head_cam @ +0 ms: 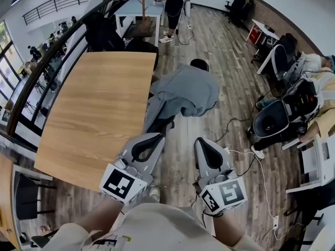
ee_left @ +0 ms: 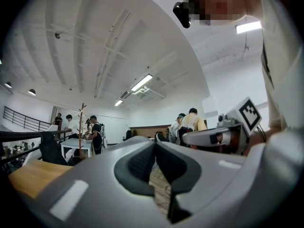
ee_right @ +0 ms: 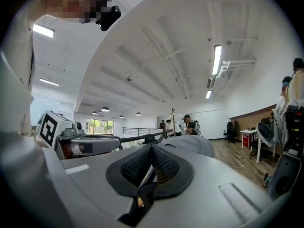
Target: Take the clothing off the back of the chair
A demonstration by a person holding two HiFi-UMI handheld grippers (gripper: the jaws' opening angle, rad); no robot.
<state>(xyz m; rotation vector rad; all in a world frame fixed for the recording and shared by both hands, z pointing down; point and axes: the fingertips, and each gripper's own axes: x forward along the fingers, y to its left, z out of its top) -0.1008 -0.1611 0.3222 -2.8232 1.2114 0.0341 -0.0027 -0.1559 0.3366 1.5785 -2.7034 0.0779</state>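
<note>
Starting left: wooden bench (head_cam: 89,114) running alongside, bare and out of the action. Next, left tool (head_cam: 156,136), jaws pressed flat together, nothing between them, aimed level toward the chair. Just beside it, right tool (head_cam: 201,143), likewise closed and empty, pointing the same way. Straight ahead of both, grey clothing (head_cam: 186,93) draped over the back of the chair (head_cam: 199,64), hanging low on its left side, well apart from either tool. Not yet touched, so task barely begun. Risks from here: reaching in with jaws closed and merely shoving fabric, or nudging the chair away; pinching only a thin fold and letting the rest slide to the floor; snagging cloth on the chair's black top when lifting. Further right, cables (head_cam: 235,124) trailing across the floorboards, probably a trip hazard when stepping in closer.
</note>
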